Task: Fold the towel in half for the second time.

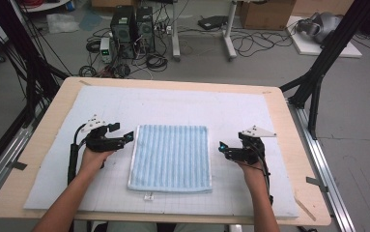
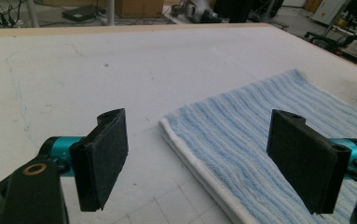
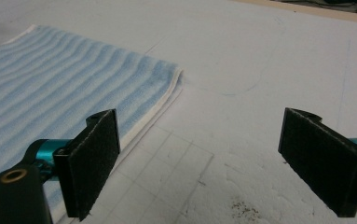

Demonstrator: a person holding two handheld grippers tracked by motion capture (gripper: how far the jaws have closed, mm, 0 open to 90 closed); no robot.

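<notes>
A folded blue-and-white striped towel (image 1: 170, 157) lies flat near the middle of the worktop (image 1: 289, 121), on a pale padded mat (image 1: 173, 104) that covers most of the wooden surface and carries a faint printed grid toward the person's side. The towel is folded to a near square, its stripes running away from the person, with a white hem along its left, right and near edges. The left tool (image 1: 128, 137) sits just beside the towel's left edge, up near the far left corner, held in the person's left hand (image 1: 94, 157) and pointing inward toward the cloth. In the left gripper view its two black padded jaws stand wide apart with nothing between them; the towel's corner (image 2: 167, 122) lies on the mat ahead, between the jaws and closer to the one on the right of that view, which hangs over the striped cloth. The right tool (image 1: 222, 146) rests near the towel's right edge, a little apart from it, held in the right hand (image 1: 251, 171) and also aimed inward. In the right gripper view its jaws are likewise spread and empty, with the towel's corner (image 3: 174, 77) ahead and to the left, and bare mat under the gap. Beyond the worktop, computer towers (image 1: 133, 29), cables and cardboard boxes (image 1: 267, 12) stand on the floor.
</notes>
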